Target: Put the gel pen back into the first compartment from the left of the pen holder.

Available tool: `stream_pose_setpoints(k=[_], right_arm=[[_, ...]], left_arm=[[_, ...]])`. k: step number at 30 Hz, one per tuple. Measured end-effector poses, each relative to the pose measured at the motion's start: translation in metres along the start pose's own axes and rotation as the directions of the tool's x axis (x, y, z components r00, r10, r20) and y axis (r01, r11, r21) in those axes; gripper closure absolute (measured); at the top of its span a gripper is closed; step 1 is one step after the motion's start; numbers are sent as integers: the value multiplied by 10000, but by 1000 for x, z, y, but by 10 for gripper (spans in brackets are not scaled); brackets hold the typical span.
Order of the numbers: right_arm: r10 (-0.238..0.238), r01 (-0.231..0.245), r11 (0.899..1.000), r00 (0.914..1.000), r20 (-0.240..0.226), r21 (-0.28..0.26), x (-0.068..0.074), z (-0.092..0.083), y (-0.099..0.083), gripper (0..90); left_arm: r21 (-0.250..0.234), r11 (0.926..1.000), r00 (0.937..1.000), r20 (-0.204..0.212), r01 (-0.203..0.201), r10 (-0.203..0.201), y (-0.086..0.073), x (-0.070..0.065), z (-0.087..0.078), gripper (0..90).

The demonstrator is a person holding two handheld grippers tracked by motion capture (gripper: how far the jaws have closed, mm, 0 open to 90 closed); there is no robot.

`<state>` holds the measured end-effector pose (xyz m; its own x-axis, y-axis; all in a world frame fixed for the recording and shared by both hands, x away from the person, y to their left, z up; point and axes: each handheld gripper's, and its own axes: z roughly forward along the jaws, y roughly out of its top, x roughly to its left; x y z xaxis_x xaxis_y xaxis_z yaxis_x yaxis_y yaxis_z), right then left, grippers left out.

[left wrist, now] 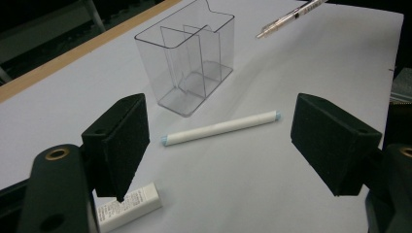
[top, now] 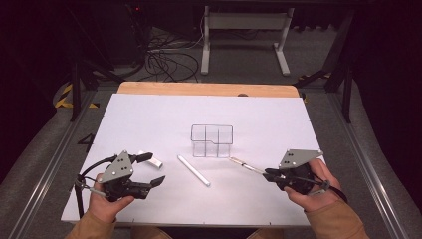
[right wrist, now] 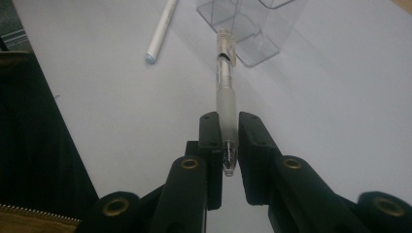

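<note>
One pen (right wrist: 226,97), one white stick (left wrist: 221,128), one eraser (left wrist: 127,206)

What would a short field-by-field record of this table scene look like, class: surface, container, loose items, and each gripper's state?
Surface: white board on the table
Container: clear divided organiser, upright, empty
Loose items: white stick; white eraser near the left gripper
Left gripper: open, holding nothing
Right gripper: shut on the clear pen, near its tip end

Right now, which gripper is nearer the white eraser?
Left. The left gripper hangs open right over the white eraser, which lies beside one jaw. The right gripper is across the table, shut on the pen.
</note>
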<state>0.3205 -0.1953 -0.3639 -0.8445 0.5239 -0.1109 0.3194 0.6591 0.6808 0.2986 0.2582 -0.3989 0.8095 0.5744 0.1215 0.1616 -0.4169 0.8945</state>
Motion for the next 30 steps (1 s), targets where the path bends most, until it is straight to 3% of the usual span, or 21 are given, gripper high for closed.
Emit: stream_pose_setpoints(k=[6,13,20,30], right_arm=[[-525,529,9986,9979,-379,84,2,5,16,812],[-1184,1193,9929,9883,-962,33,6,16,34,812],[-1920,1931,9812,9686,-1577,-86,17,28,51,812],[-2368,2343,9714,9418,-2386,-394,20,45,64,812]], left_arm=[[-42,10000,10000,54,-42,42,2,-1,0,229],[-69,9999,9999,88,-75,75,3,-1,0,229],[-209,9997,9999,51,-107,108,4,-1,-1,238],[-247,9995,9998,86,-199,201,6,-3,0,235]])
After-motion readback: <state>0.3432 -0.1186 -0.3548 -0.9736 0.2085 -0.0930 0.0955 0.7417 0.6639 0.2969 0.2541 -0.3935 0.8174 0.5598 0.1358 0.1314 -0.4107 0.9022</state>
